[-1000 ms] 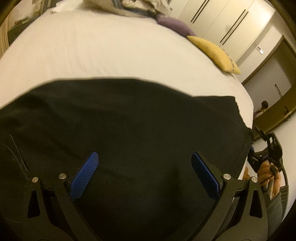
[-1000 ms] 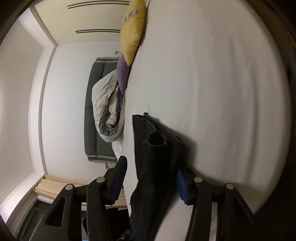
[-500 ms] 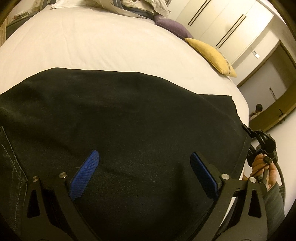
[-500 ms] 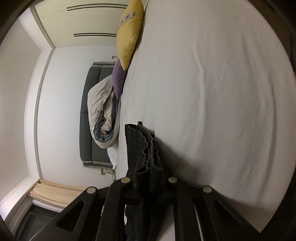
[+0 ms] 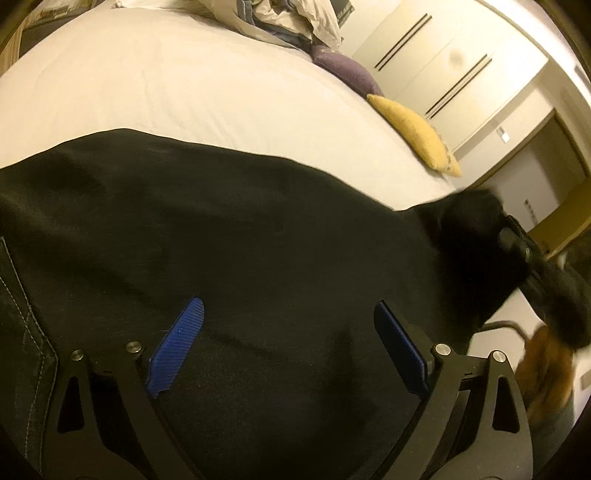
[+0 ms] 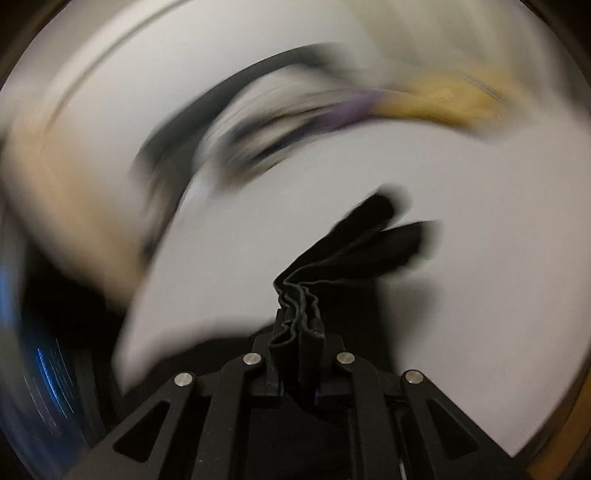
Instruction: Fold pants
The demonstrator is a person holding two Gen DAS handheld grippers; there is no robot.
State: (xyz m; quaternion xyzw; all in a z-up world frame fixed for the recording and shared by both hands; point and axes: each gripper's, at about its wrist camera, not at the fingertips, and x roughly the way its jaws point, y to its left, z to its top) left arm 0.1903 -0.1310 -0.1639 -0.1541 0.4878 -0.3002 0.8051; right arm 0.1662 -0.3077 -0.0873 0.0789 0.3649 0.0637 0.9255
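Note:
Black pants (image 5: pixel 240 229) lie spread across the white bed. My left gripper (image 5: pixel 291 332) hovers low over the middle of the cloth. It is open wide, its blue pads (image 5: pixel 177 350) stand far apart, and nothing is pinched between them. At the right, the pants' end is bunched and lifted by my right gripper (image 5: pixel 517 243). In the blurred right wrist view, that right gripper (image 6: pixel 299 354) is shut on a pleated fold of the pants (image 6: pixel 369 243), which sticks out past the fingers above the sheet.
The white bed sheet (image 5: pixel 184 85) stretches beyond the pants. A yellow pillow (image 5: pixel 413 125), a purple pillow (image 5: pixel 347 70) and a crumpled duvet (image 5: pixel 288 18) lie at the far side. Wardrobe doors (image 5: pixel 443 55) stand behind. A person's hand (image 5: pixel 543 362) is at the right edge.
My right gripper closed on the pants' edge, then swung and rolled, lifting that end off the bed. My left gripper slid a little forward and lower over the cloth, still open.

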